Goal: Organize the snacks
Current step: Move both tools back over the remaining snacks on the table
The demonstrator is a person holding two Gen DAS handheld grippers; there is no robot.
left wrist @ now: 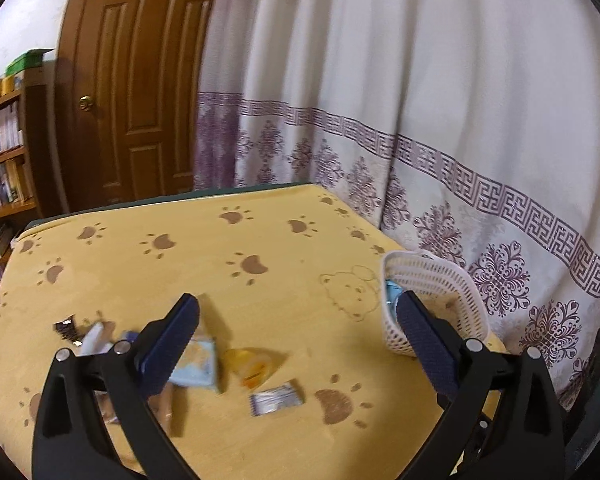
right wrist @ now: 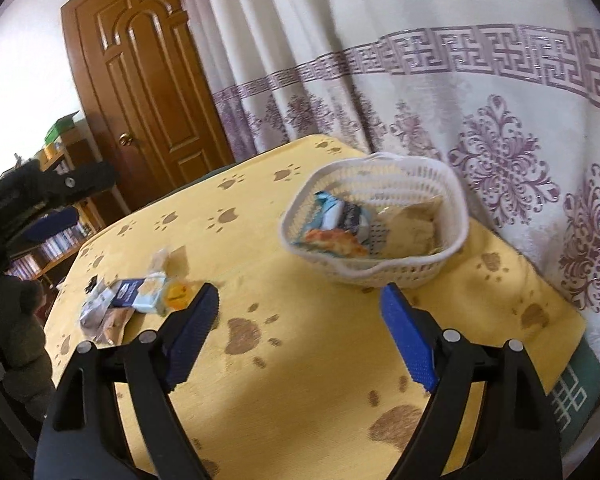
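A white lattice basket [right wrist: 452, 196] stands at the table's far right by the curtain and holds several snack packs, one light blue with an orange picture [right wrist: 332, 236]. It also shows in the left wrist view [left wrist: 460, 284]. Loose snacks lie in a pile on the left: a light blue pack [left wrist: 198, 368], an orange-yellow jelly cup [left wrist: 252, 366], a silver wrapper [left wrist: 276, 398] and a dark wrapper [left wrist: 66, 326]. The pile shows in the right wrist view [right wrist: 136, 300]. My left gripper [left wrist: 298, 316] is open and empty above the pile. My right gripper [right wrist: 300, 300] is open and empty, short of the basket.
The table wears a yellow paw-print cloth [left wrist: 228, 256]. A white curtain with purple pattern [left wrist: 420, 100] hangs right behind it. A brown door [left wrist: 136, 80] and a bookshelf [left wrist: 4, 152] stand at the left. The left gripper's body [right wrist: 40, 192] shows at the right view's left edge.
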